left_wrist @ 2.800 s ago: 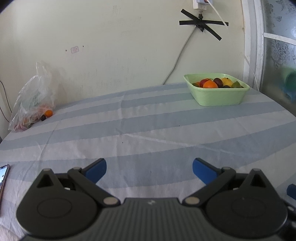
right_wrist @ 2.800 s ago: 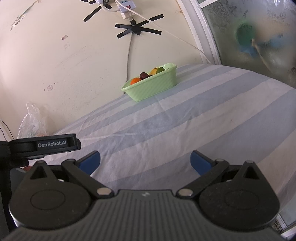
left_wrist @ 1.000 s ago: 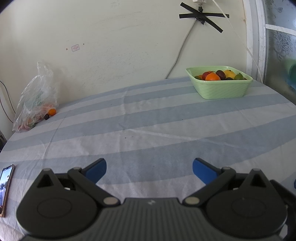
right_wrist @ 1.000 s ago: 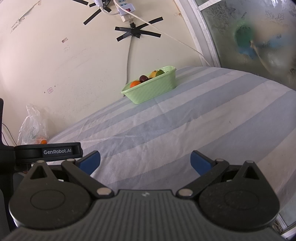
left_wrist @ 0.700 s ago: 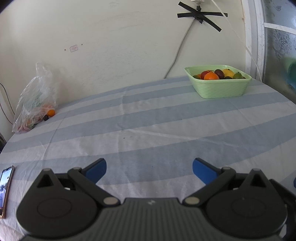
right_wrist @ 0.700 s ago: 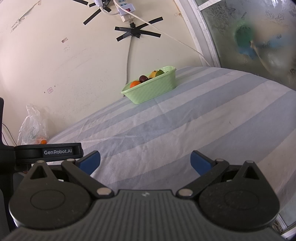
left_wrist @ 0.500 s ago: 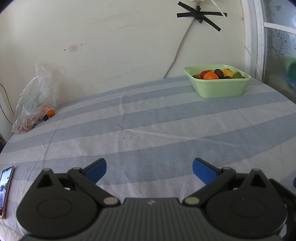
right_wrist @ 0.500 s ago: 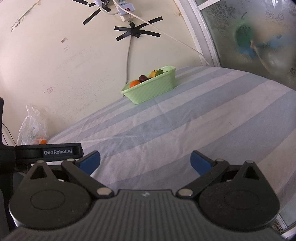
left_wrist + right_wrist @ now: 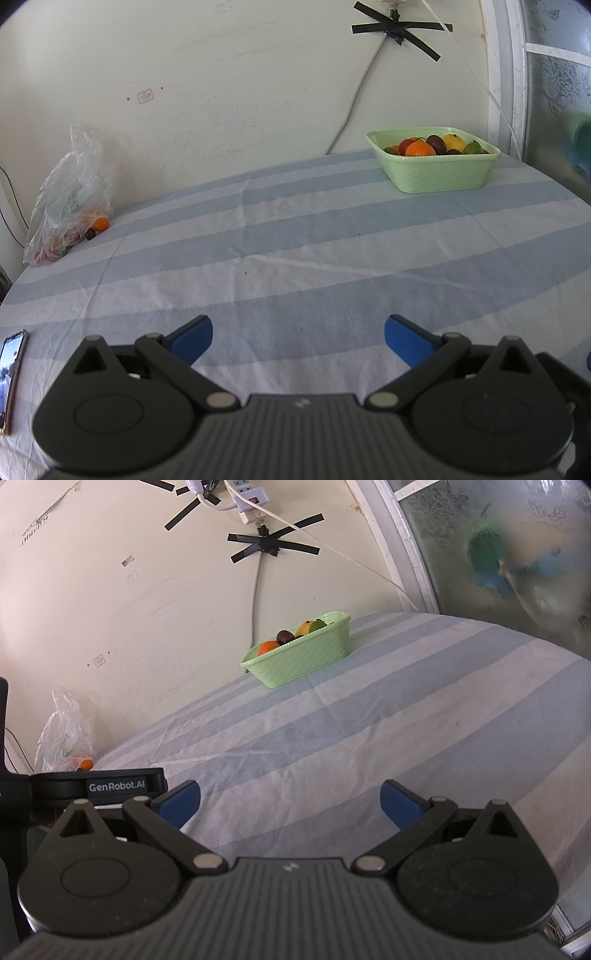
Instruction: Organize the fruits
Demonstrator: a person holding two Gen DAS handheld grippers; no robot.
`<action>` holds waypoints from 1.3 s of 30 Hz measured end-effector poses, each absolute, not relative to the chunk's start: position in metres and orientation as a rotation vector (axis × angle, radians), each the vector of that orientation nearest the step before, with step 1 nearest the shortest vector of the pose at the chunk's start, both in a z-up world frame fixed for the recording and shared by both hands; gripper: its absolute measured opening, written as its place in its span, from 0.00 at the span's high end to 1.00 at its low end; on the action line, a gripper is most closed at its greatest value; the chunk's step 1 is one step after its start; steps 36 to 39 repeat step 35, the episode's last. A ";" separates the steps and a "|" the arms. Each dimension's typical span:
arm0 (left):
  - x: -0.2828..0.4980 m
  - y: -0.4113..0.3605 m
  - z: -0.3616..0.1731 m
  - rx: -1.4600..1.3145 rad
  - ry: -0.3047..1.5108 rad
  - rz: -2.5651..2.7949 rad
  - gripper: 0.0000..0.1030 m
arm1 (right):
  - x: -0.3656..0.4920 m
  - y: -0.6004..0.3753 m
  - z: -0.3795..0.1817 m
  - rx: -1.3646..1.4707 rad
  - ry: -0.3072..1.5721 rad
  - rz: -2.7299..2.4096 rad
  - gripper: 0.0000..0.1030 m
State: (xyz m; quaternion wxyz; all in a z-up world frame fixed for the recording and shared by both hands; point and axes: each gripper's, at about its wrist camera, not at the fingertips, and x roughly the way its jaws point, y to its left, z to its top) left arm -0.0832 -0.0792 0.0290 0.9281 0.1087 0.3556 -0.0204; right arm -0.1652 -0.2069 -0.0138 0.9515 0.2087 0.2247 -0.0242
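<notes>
The contents of the clear plastic bag at ten o'clock in the left wrist view are being blurred by its crumpled film; only a small orange fruit and a dark round fruit at its mouth are being made out, lying on the striped tabletop and touching each other. A phone is being cut off by the left edge at eight o'clock. Whatever is standing behind the frosted window is being reduced to green and blue smears. The green basket is being seen at one o'clock, near the wall, and is being filled with an orange, a dark plum, a yellow fruit, a red fruit and a green one, the lower pieces being hidden by the rim. The left hand-held gripper is being held low over the near part of the tabletop with its blue pads spread wide and nothing between them. The right hand-held gripper is likewise being kept wide open and empty, well apart from the basket, which is being shown at twelve o'clock in its view.
</notes>
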 end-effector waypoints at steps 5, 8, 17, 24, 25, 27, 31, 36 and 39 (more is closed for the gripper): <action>-0.083 -0.079 0.029 0.223 0.729 -0.042 0.00 | -0.165 -0.207 -0.014 0.425 0.457 -0.049 0.00; -0.083 -0.079 0.029 0.224 0.730 -0.042 0.00 | -0.165 -0.207 -0.014 0.425 0.457 -0.049 0.00; -0.084 -0.079 0.027 0.228 0.724 -0.040 0.00 | -0.166 -0.207 -0.014 0.425 0.457 -0.049 0.00; -0.084 -0.079 0.026 0.231 0.724 -0.042 0.00 | -0.166 -0.207 -0.014 0.426 0.458 -0.049 0.00; -0.084 -0.079 0.026 0.230 0.723 -0.042 0.00 | -0.166 -0.207 -0.014 0.426 0.458 -0.049 0.00; -0.084 -0.078 0.027 0.230 0.722 -0.043 0.00 | -0.166 -0.208 -0.014 0.427 0.458 -0.049 0.00; -0.086 -0.077 0.029 0.222 0.708 -0.065 0.00 | -0.166 -0.208 -0.014 0.426 0.458 -0.048 0.00; -0.087 -0.077 0.033 0.215 0.698 -0.097 0.00 | -0.166 -0.208 -0.014 0.425 0.457 -0.048 0.00; -0.087 -0.077 0.033 0.215 0.698 -0.097 0.00 | -0.166 -0.208 -0.014 0.425 0.457 -0.048 0.00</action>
